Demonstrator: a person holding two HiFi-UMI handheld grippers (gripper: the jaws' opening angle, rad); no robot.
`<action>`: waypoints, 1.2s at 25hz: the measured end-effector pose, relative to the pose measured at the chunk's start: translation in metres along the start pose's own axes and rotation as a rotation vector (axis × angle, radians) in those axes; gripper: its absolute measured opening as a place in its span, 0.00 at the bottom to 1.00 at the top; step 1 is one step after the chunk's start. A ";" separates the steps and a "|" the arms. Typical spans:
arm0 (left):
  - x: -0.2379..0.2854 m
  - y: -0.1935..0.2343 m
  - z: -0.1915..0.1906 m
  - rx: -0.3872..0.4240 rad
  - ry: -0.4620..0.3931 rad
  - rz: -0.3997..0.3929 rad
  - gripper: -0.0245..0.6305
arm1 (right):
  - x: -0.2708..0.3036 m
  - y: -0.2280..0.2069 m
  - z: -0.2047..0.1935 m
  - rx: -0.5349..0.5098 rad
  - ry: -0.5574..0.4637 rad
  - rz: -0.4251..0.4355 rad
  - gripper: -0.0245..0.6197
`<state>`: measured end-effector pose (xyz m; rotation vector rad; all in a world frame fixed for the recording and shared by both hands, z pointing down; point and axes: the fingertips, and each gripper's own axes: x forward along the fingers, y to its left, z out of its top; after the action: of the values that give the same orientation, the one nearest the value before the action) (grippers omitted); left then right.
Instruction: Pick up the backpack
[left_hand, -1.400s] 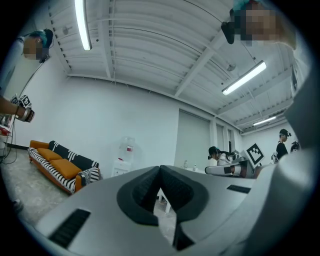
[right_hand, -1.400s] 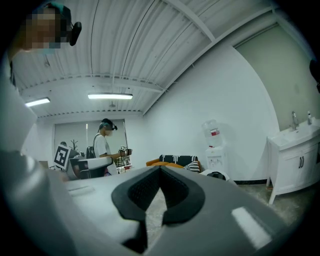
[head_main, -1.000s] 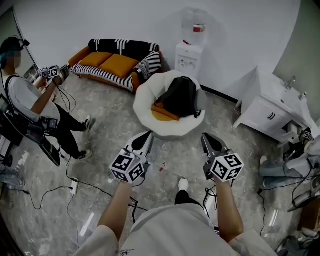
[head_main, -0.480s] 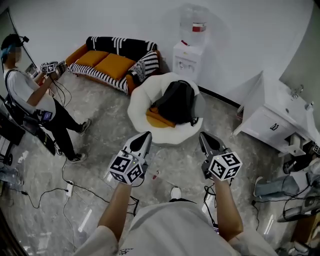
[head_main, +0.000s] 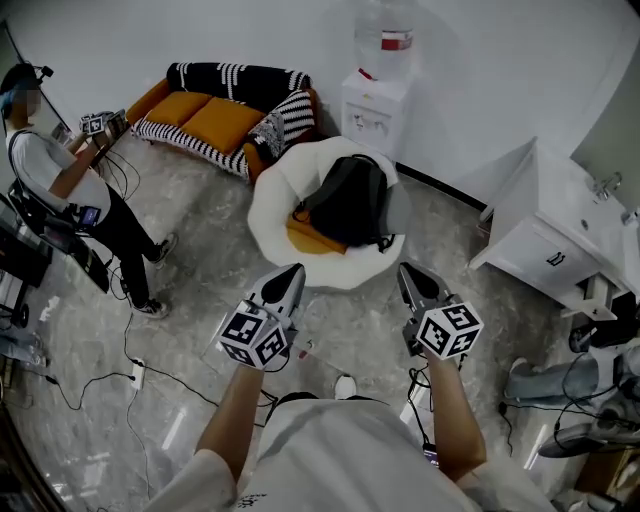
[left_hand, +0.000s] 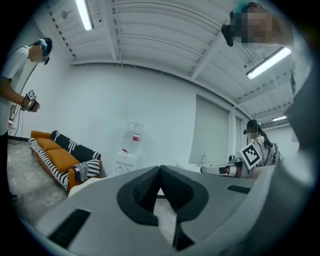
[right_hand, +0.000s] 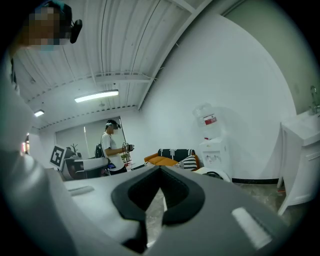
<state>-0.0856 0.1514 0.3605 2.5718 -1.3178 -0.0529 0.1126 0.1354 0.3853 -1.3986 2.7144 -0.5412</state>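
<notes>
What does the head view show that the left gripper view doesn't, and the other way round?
Only the head view shows the black backpack lying on the white chair, and the cables on the floor. Only the left gripper view shows the ceiling lights and, close up, the left gripper with its jaws closed together on nothing. Both show the striped sofa, the water dispenser and the standing person.
</notes>
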 end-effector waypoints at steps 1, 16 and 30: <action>0.003 0.002 -0.002 -0.005 0.003 0.001 0.02 | 0.002 -0.003 -0.001 0.000 0.004 0.000 0.04; 0.071 0.038 -0.001 -0.026 0.028 -0.056 0.02 | 0.053 -0.031 0.003 0.006 0.044 -0.022 0.04; 0.171 0.129 0.013 0.001 0.122 -0.189 0.02 | 0.174 -0.081 0.019 0.025 0.036 -0.093 0.04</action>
<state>-0.0887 -0.0608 0.3924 2.6457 -1.0303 0.0695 0.0764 -0.0512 0.4149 -1.5306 2.6710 -0.6095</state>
